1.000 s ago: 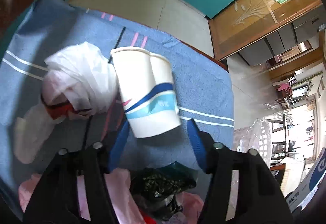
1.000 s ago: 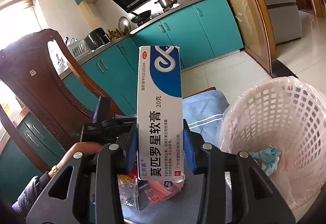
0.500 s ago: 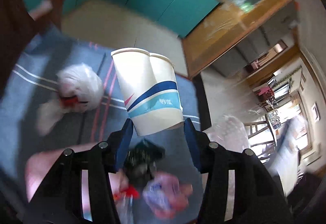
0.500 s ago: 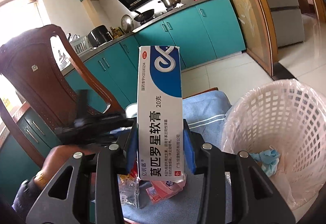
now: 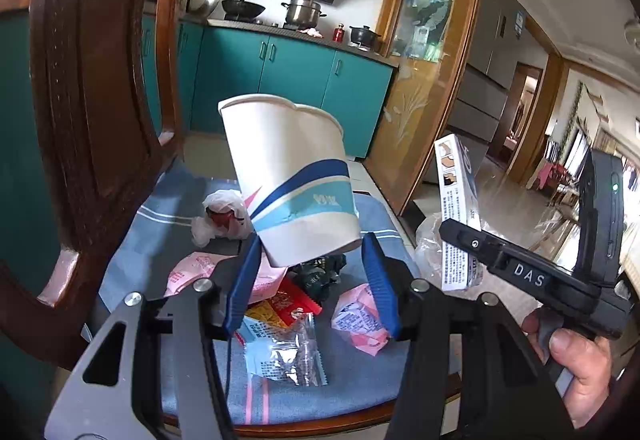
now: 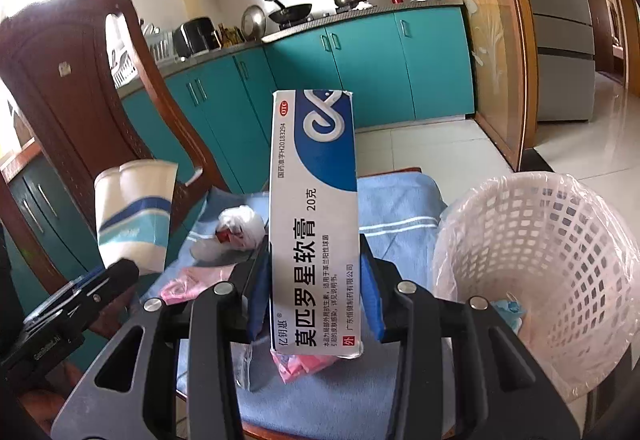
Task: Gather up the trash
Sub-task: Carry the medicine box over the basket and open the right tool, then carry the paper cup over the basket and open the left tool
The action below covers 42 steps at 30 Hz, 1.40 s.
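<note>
Right hand-held gripper [image 6: 314, 298] clamping ointment box [image 6: 314, 215], white basket [image 6: 560, 260] beside

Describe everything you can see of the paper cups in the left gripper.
The paper cups are two white cups nested, with a dark blue swoosh, light blue band and a small pink mark. They stand mouth-up, tilted, lifted above the chair cushion, with the left gripper shut on their base. Rims look slightly dented.

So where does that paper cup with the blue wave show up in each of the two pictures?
Left wrist view: the paper cup fills the centre, base clamped between the left tool's blue fingers.
Right wrist view: the paper cup is at the left edge, blurred, above the chair seat.
Shared landmark: the crumpled white bag on the blue cushion; the steel pot on the stove also shows in both.
</note>
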Available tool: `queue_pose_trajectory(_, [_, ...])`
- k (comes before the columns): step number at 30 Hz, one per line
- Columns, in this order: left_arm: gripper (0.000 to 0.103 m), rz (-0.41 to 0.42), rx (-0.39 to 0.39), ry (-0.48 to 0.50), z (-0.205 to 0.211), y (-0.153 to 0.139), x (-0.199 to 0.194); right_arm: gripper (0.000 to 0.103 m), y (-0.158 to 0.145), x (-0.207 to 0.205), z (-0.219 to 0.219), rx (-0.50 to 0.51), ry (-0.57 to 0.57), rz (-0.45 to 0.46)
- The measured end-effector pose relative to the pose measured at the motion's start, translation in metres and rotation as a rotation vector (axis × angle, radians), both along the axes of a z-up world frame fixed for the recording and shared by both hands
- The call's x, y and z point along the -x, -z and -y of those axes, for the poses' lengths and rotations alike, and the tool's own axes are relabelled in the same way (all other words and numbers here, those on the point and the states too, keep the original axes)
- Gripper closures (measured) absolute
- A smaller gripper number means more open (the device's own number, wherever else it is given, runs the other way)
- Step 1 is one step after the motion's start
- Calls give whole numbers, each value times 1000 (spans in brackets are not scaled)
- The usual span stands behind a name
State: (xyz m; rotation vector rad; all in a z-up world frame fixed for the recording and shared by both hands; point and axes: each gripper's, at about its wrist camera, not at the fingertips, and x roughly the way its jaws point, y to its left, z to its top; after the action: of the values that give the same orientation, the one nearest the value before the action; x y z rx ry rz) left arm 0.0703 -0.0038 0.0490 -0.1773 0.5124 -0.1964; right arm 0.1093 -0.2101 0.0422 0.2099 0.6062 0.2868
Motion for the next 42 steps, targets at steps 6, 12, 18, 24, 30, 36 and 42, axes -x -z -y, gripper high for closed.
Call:
queue_pose_trajectory(6, [50,-19,-7,-2,-7,8,4,63,4,0,-8,27,-6,-6])
queue_pose_trajectory(12, [50,-23,4,-14,-15,5,5,63,6,-1,-13,37,-16,-11])
queue_pose_trajectory(18, [50,-23,12,-20,-17,3,4,63,6,-2,-11,41,-22,-17])
queue_pose_trajectory(24, [50,-25,7,-19,-17,3,3,63,1,-1,1,29,13,6])
queue_pose_trajectory(30, [50,-36,4,-18,-19,5,2,63,-7,-15,76,10,223,12])
queue_pose_trajectory(36, [50,-37,1,-7,-15,7,1,43,17,-34,124,33,340,-121])
queue_pose_trajectory(42, [50,-50,-20,29,-5,13,1,17,-11,-6,155,-126,454,43])
